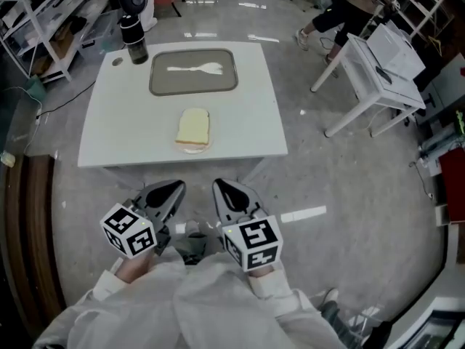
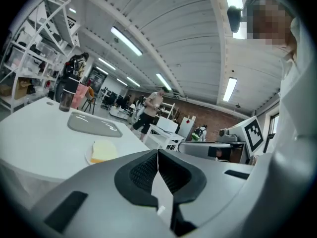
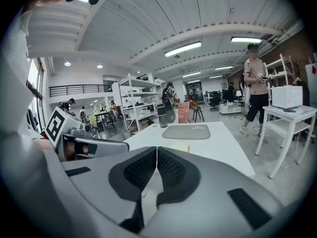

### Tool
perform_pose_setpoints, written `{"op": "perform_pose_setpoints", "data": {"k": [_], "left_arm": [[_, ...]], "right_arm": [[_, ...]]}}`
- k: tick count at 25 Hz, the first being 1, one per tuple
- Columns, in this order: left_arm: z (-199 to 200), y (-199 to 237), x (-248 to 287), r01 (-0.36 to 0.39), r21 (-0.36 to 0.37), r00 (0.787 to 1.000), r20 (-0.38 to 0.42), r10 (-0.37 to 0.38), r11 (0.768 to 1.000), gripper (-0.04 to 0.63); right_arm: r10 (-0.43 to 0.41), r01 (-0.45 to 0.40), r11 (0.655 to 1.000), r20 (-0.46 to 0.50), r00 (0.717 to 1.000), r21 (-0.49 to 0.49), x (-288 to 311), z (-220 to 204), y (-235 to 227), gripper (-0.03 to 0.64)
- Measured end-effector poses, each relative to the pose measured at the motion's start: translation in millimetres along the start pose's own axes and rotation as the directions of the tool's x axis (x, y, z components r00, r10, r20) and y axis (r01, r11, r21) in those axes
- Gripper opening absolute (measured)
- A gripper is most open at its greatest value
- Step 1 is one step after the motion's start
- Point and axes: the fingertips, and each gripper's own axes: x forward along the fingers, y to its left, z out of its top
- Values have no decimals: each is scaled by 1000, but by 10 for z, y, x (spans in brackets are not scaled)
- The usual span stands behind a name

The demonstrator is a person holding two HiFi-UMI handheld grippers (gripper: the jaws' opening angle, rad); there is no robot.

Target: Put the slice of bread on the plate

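A pale yellow slice of bread (image 1: 193,127) lies on a small white plate (image 1: 195,148) near the front edge of the white table (image 1: 116,122). The left gripper view shows the same bread (image 2: 103,150) on its plate (image 2: 88,157); in the right gripper view a sliver of bread (image 3: 182,147) shows above the jaws. Both grippers hang in front of the table, below its edge, close to my body. My left gripper (image 1: 173,189) is shut with nothing in it, and my right gripper (image 1: 221,187) is shut and empty too.
A grey tray (image 1: 193,72) holding a white spoon (image 1: 197,68) sits at the table's back. A dark tumbler (image 1: 135,41) stands at the back left corner. A small white side table (image 1: 378,75) stands to the right, with a person (image 1: 341,9) beyond. Shelving (image 1: 43,20) lines the left.
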Motion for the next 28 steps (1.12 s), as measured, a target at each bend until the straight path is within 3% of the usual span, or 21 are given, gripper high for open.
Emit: {"op": "perform_pose_setpoints", "data": {"k": [5, 10, 14, 21, 28], "left_arm": [[162, 357, 121, 33, 73, 999, -44, -30, 997, 9], [67, 449, 206, 98, 112, 990, -115, -85, 989, 9], [-30, 496, 236, 99, 152, 985, -153, -75, 983, 9], [-107, 662, 302, 72, 112, 985, -165, -53, 991, 9], [-64, 948, 472, 25, 54, 986, -166, -15, 998, 9]], "right_arm": [[-40, 40, 999, -20, 999, 25, 385, 71, -92, 15], [-41, 43, 999, -49, 998, 23, 637, 65, -70, 15], [-45, 47, 999, -82, 996, 27, 706, -18, -73, 15], [-40, 47, 998, -132, 990, 52, 865, -178, -201, 15], [-15, 19, 999, -115, 993, 36, 1200, -29, -414, 15]]}}
